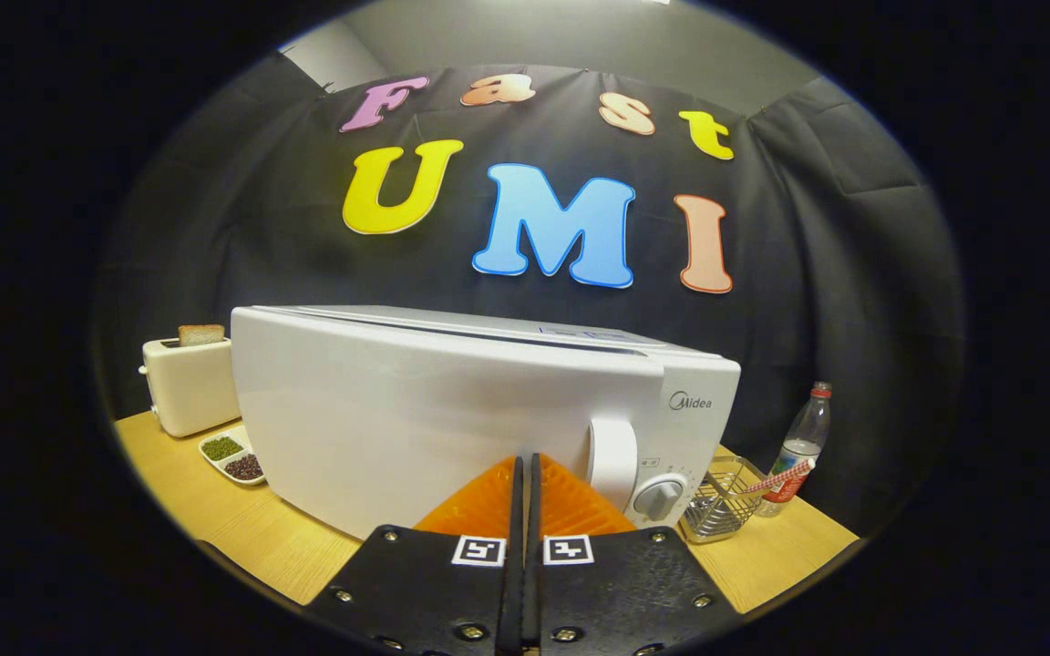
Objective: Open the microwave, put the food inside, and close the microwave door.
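Gripper: fingers pressed together with nothing between them, tips close to the lower front of the microwave, just left of its handle.
Microwave: white box standing on the wooden table, door shut, filling the space just ahead of the fingers.
Handle: upright white grip at the door's right side, beside the control panel; judged the right place to take hold.
Handling, door: judged stiff and smooth, likely slick; a pull on the handle should swing it, and the heavy body should stay put.
Knob: round dial just below and right of the handle, easy to bump by mistake.
Toaster: left of the microwave, a slice of bread standing in its slot.
Dish: small two-part tray of green and dark beans, in front of the toaster, near the door's left edge.
Wire basket: right of the microwave, close to the knob.
Bottle: clear plastic, beyond the basket.
In the way: the dish may sit within the door's swing; this cannot be told for sure.
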Demonstrator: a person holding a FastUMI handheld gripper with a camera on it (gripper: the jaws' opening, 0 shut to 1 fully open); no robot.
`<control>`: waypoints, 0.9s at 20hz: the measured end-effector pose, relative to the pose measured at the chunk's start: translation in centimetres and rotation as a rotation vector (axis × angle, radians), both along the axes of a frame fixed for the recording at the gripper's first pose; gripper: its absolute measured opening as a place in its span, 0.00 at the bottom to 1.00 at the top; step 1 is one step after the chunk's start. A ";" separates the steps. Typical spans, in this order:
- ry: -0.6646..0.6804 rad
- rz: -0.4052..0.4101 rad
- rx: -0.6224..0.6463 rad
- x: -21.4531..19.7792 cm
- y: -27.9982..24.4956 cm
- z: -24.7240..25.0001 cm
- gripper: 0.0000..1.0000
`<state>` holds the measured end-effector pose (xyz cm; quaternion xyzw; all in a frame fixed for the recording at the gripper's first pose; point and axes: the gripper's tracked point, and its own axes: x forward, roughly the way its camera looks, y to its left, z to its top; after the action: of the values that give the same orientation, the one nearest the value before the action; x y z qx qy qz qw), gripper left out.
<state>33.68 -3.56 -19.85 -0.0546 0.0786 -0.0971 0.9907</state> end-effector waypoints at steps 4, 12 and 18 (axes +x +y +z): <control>-0.011 -0.020 -0.035 0.9 -0.2 0.0 0.01; 0.043 -0.016 0.007 1.2 -0.5 -0.9 0.01; 0.016 0.049 0.079 0.3 0.7 0.6 0.01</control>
<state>33.94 -2.90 -19.27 -0.0181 0.0890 -0.0690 0.9935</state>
